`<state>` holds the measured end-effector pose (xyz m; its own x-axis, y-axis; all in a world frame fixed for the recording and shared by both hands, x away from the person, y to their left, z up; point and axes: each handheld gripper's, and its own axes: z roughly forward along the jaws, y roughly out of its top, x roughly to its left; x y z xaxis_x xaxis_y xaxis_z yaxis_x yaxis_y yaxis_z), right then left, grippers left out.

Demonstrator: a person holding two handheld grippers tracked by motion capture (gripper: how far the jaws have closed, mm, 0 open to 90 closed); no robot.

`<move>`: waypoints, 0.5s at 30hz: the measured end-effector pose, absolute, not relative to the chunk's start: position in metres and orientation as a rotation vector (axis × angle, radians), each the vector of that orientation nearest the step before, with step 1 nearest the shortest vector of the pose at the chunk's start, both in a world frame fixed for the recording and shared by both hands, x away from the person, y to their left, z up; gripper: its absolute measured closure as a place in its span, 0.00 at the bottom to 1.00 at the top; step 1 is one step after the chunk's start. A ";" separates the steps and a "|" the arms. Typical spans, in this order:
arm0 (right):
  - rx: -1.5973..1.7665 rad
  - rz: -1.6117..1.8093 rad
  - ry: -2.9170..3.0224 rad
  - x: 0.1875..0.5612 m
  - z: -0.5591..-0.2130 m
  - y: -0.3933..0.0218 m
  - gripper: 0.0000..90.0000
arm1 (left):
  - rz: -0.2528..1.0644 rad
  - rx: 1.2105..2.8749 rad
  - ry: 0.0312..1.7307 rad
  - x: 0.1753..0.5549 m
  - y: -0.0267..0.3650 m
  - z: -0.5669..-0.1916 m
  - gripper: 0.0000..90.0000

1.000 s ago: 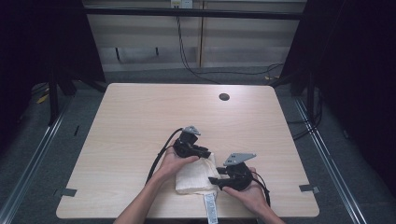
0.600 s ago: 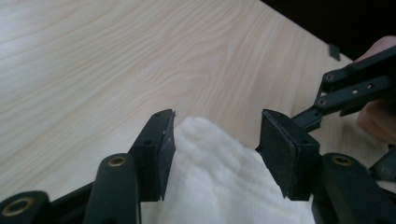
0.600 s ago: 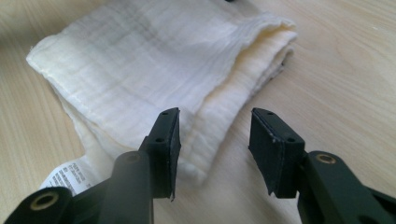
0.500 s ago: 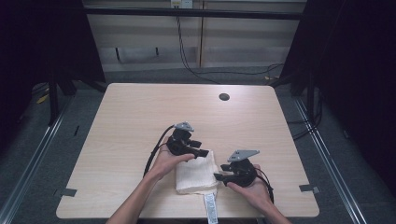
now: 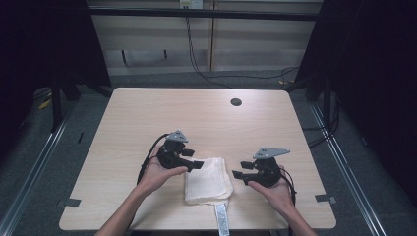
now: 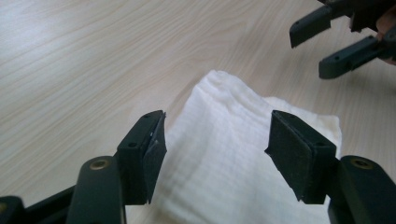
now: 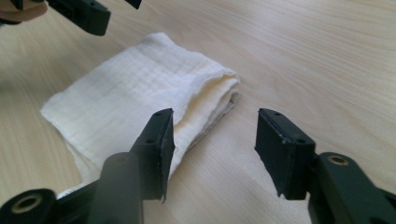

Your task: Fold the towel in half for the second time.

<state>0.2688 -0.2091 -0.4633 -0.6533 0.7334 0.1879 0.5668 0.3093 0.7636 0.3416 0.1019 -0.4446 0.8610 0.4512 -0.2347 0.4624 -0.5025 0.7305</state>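
While the folded cloth lies flat near the front edge of the counter, about midway along it, the high view shows a gripper on either side of it. The left gripper hangs over the cloth's far left corner, its jaws pointing toward the right gripper, which sits just off the cloth's right edge with its jaws pointing back at the cloth. A white label sticks out from under the cloth's near edge and reaches the counter's front edge. A dark round hole sits near the back edge.

In the left gripper view, the left gripper has just been opening; its jaws stand wide apart above the cloth, the pads clear of it and holding nothing. The right gripper shows at the upper right, over bare wood.

In the right gripper view, the right gripper has just been opening too; its jaws stand apart and empty, low over the counter, just beside the cloth's folded edge. The left gripper's jaws reach in at the top left.
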 end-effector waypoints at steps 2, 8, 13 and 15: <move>1.210 1.298 2.373 0.270 -0.463 -0.213 0.50 | -0.022 2.183 0.675 0.338 0.108 -0.446 0.40; 1.215 1.301 2.344 0.267 -0.459 -0.224 0.50 | -0.025 2.185 0.717 0.328 0.127 -0.450 0.37; 1.212 1.316 2.305 0.258 -0.450 -0.240 0.48 | 0.006 2.146 0.757 0.317 0.157 -0.447 0.26; 1.213 1.317 2.296 0.255 -0.449 -0.244 0.48 | 0.044 2.133 0.780 0.312 0.166 -0.447 0.27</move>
<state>0.2553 -0.2441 -0.4492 -0.6315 0.7512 0.1922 0.5451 0.2537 0.7991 0.3122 0.1660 -0.4465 0.8052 0.5455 -0.2325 0.5157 -0.4508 0.7286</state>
